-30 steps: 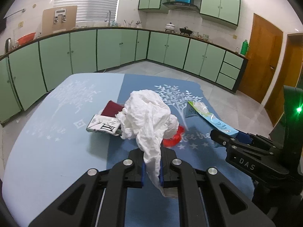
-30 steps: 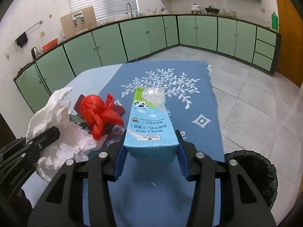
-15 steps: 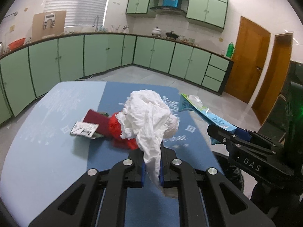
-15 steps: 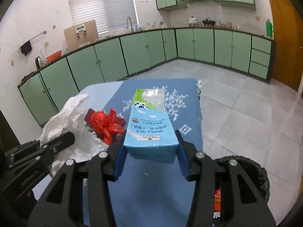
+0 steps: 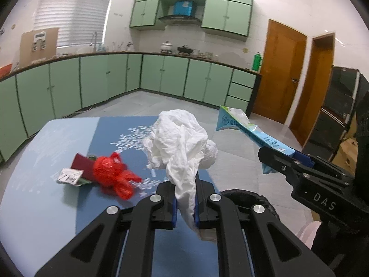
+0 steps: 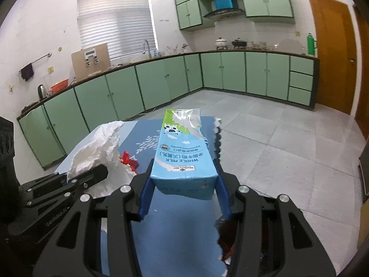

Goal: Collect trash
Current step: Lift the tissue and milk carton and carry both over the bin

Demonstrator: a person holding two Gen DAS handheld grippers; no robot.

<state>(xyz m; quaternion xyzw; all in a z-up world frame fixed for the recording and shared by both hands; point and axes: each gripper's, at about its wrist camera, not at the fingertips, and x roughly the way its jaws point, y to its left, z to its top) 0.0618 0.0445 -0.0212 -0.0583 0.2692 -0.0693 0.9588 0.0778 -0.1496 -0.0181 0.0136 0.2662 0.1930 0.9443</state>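
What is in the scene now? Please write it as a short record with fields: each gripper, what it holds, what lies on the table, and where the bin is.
left gripper: shut on tissue, lifted off the table
right gripper: shut on milk carton, held in the air
table: red bag, dark red packet, small printed wrapper
bin: black, on the floor by the table's edge, below the grippers

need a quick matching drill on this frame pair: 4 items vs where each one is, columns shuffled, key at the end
1. crumpled white paper towel
2. light blue whole-milk carton
3. knotted red plastic bag
4. black-lined trash bin

A. on the floor past the table edge
B. lying on the blue tablecloth
C. clamped in the right claw
D. pinched in the left claw

Pairs: 1-D, 2-C, 3-B, 4-A
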